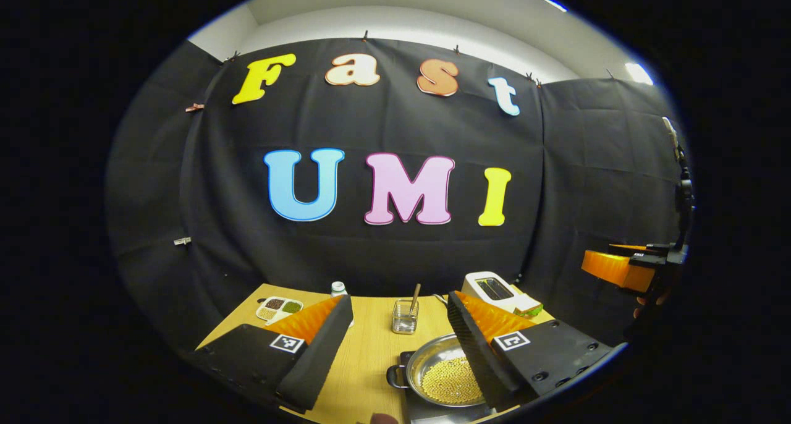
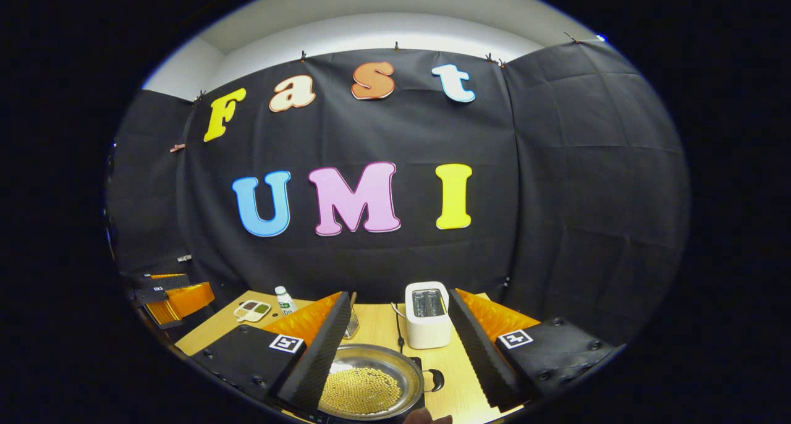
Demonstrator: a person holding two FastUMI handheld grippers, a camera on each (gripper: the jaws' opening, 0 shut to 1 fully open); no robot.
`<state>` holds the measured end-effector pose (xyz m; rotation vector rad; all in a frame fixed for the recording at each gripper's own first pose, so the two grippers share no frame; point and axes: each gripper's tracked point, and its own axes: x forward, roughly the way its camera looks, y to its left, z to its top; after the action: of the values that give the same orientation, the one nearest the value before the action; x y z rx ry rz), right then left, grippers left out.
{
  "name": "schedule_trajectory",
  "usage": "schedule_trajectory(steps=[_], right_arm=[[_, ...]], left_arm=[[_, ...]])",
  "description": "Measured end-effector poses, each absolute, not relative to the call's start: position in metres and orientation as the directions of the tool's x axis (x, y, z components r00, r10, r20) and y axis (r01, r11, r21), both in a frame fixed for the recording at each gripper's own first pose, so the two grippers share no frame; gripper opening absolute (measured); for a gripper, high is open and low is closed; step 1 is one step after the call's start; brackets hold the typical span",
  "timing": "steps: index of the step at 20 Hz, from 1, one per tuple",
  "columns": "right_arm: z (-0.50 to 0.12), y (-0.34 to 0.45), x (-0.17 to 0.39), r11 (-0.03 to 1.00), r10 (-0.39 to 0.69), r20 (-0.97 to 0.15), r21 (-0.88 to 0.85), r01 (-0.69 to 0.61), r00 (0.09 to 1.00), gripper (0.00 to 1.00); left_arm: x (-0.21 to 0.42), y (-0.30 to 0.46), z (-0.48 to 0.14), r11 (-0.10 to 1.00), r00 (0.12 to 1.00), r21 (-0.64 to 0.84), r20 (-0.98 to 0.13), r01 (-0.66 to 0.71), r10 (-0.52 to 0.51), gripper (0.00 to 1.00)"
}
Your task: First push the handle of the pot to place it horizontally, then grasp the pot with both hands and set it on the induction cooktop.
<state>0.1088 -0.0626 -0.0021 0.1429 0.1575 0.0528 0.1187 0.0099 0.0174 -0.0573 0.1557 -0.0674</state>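
Pot on induction cooktop, wooden table, black-cloth booth under a white ceiling.

The pot [image 2: 369, 384], holding yellow beads, sits on the induction cooktop [image 1: 432, 411], whose front is cut off. The table [image 1: 364, 350] carries a toaster [image 2: 427, 314], glass jar [image 1: 405, 316], bottle [image 2: 283, 299] and sectioned dish [image 1: 279, 308]. The left gripper [image 1: 398, 343] and right gripper [image 2: 395, 343] are both spread wide and holding nothing, above the pot. The pot's near rim is hidden.
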Motion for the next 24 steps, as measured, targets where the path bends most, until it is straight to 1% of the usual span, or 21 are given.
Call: schedule_trajectory(steps=[2,5,7,8,9,11,13,16,17,18,24], right_arm=[[0.018,-0.063,0.104,0.989,0.049,-0.1,0.142,-0.035,0.994,0.98],[0.041,-0.061,0.088,0.991,0.034,-0.039,0.128,-0.029,0.999,0.98],[0.049,-0.057,0.078,0.991,0.029,-0.016,0.128,-0.027,0.999,0.98],[0.054,-0.056,0.074,0.993,0.024,0.007,0.114,-0.025,1.0,0.98],[0.058,-0.059,0.071,0.996,0.015,0.025,0.09,-0.017,1.0,0.98],[0.062,-0.055,0.064,0.998,0.007,0.046,0.058,-0.01,0.999,0.98],[0.062,-0.047,0.06,0.999,0.01,0.049,0.048,-0.012,0.999,0.98],[0.062,-0.041,0.057,0.999,0.007,0.04,0.052,-0.009,0.999,0.98],[0.062,-0.042,0.056,0.998,0.001,0.038,0.056,-0.003,0.999,1.0],[0.064,-0.042,0.053,0.998,-0.001,0.037,0.062,-0.002,0.999,0.98],[0.062,-0.047,0.041,0.998,-0.022,0.028,0.063,0.02,0.999,0.98]], left_arm=[[0.112,0.022,0.036,0.996,0.991,-0.069,-0.12,0.057,-0.065,0.96],[0.096,0.04,0.054,0.998,0.995,-0.037,-0.086,0.041,-0.044,0.96],[0.089,0.046,0.06,0.999,0.997,-0.028,-0.068,0.034,-0.036,0.96],[0.084,0.047,0.061,0.999,0.997,-0.033,-0.063,0.032,-0.034,0.99],[0.08,0.047,0.061,0.999,0.997,-0.038,-0.063,0.034,-0.036,0.96],[0.075,0.049,0.058,0.998,0.997,-0.052,-0.063,0.034,-0.037,0.97],[0.071,0.05,0.058,0.998,0.997,-0.056,-0.063,0.038,-0.041,0.97],[0.073,0.056,0.059,0.999,0.998,-0.016,-0.059,0.037,-0.038,0.96],[0.072,0.055,0.061,0.999,0.998,-0.002,-0.055,0.038,-0.039,0.96],[0.07,0.053,0.063,0.999,0.998,0.006,-0.05,0.044,-0.043,0.96],[0.063,0.039,0.065,0.997,0.996,0.011,-0.047,0.073,-0.073,0.97]])
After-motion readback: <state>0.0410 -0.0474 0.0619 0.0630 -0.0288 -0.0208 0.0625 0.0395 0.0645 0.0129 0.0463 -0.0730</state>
